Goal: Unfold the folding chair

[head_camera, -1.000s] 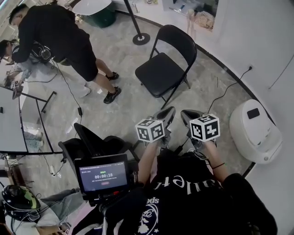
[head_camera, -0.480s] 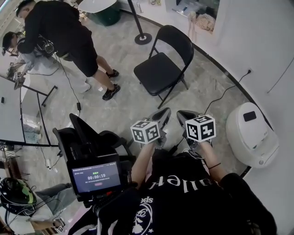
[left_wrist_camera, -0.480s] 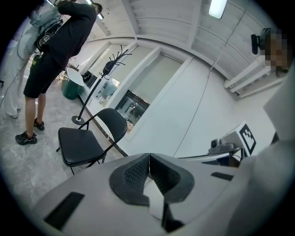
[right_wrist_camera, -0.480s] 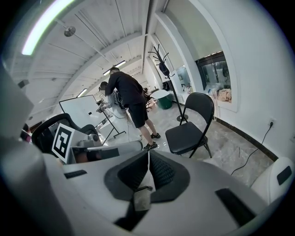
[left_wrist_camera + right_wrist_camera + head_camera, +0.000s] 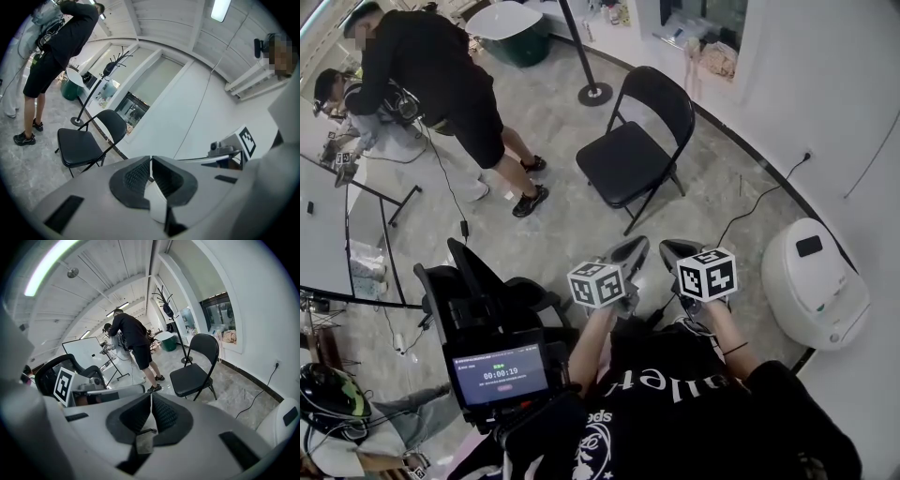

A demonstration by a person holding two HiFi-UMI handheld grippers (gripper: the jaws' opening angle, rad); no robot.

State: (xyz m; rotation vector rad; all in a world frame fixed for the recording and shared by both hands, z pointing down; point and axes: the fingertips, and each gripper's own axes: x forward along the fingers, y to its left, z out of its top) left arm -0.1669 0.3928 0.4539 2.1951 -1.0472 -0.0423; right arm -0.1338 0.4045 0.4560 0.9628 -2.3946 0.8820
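Note:
A black folding chair [image 5: 623, 161] stands unfolded on the grey floor, with its seat down and its back upright. It also shows in the left gripper view [image 5: 77, 146] and the right gripper view [image 5: 190, 379]. My left gripper [image 5: 637, 247] and right gripper [image 5: 671, 249] hang side by side in the air, well short of the chair and pointing toward it. Both are shut with nothing between the jaws. In the left gripper view [image 5: 151, 160] and the right gripper view [image 5: 151, 396] the pads meet.
A person in black [image 5: 450, 84] bends over a table at the far left. A black office chair [image 5: 487, 291] and a monitor [image 5: 502, 375] stand close at my left. A white appliance [image 5: 816, 277] sits at the right wall, with a cable [image 5: 759, 192] on the floor. A pole stand [image 5: 594, 91] rises behind the chair.
The left gripper has shifted a little; the right has held still. Both stay shut. The chair stands as before, and the head view has moved slightly.

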